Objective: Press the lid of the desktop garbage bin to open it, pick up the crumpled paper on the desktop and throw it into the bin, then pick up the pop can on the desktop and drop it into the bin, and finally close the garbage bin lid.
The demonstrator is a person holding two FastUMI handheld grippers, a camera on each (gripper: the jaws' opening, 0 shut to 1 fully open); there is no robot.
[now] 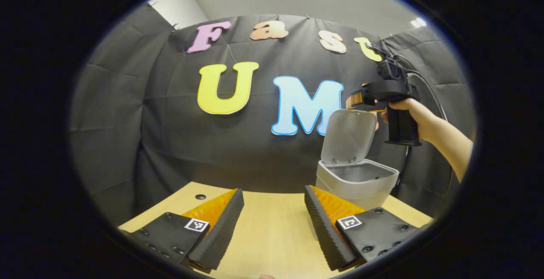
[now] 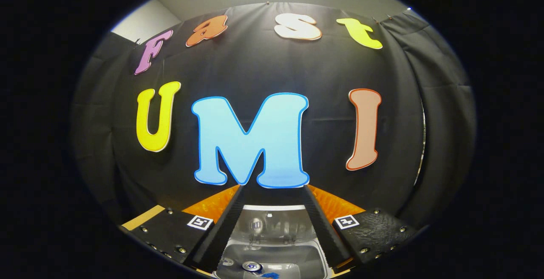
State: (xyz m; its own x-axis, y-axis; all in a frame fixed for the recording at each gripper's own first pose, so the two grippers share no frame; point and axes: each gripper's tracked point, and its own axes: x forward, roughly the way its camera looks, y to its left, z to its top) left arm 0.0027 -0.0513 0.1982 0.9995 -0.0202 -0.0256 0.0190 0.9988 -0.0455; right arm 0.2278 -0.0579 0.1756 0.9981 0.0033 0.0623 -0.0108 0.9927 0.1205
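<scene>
Right gripper (image 2: 272, 211): held above the garbage bin (image 2: 314, 260), fingers parted
Lid (image 2: 272, 223): raised
Pop can (image 2: 250, 266): seen inside the bin

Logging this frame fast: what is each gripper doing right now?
Left gripper: open, holding nothing, over the table.
Right gripper: open, empty, above the open bin.

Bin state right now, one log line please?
bin: lid up | pop can: inside bin | right hand-held gripper: open, above bin | left hand-held gripper: open, nothing held | next, likely: close lid
</scene>
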